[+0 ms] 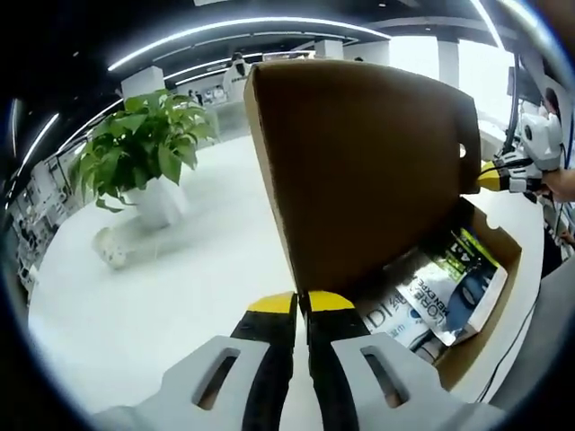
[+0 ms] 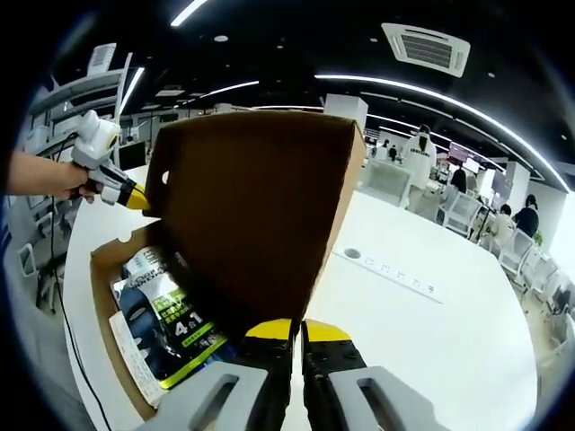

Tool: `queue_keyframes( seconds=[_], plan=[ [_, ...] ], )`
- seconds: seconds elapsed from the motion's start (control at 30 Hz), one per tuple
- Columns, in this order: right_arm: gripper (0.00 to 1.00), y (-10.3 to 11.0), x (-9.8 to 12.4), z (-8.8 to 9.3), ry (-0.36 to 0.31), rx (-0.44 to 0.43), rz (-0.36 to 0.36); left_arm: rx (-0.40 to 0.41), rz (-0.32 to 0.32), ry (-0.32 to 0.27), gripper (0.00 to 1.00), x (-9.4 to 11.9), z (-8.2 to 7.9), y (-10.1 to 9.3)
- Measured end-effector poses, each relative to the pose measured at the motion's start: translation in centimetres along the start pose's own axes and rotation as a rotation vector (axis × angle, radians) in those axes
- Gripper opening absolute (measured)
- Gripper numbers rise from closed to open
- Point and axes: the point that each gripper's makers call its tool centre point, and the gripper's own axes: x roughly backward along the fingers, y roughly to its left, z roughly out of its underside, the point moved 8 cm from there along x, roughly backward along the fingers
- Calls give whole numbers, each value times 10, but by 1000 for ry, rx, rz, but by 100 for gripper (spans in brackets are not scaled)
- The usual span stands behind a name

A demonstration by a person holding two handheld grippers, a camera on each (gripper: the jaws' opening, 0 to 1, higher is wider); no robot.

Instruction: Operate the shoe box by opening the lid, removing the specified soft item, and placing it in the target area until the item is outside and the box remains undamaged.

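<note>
So far: white counter [image 1: 135,314] carries the brown cardboard shoe box [image 2: 112,346], its flap lid [image 1: 359,162] raised upright, so opening looks done. Glossy printed soft packet [image 2: 166,328] lies inside the box; removal and placement are left. Left tongs [image 1: 301,303] and right tongs [image 2: 299,330] each pinch a lid edge, jaws pressed together.

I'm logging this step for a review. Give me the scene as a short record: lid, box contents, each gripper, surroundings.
lid: brown cardboard lid raised upright
box: shoe box open on white table
contents: printed packaged item inside
left gripper: jaws together at the lid's edge; whether they pinch it cannot be told
right gripper: jaws together at the lid's opposite edge; grip likewise unclear
surroundings: potted plant on the table
</note>
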Motion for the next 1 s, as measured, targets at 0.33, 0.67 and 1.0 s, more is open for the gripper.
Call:
queue_keyframes(
  seconds=[0.33, 0.67, 1.0],
  plan=[
    [0, -2, -2, -1, -6, -13, 3, -5, 1, 7, 2, -2, -3, 1],
    [0, -5, -4, -3, -3, -19, 0, 9, 3, 9, 2, -3, -5, 3],
    [0, -7, -7, -6, -1, -34, 1, 21, 8, 16, 2, -6, -8, 4]
  ],
)
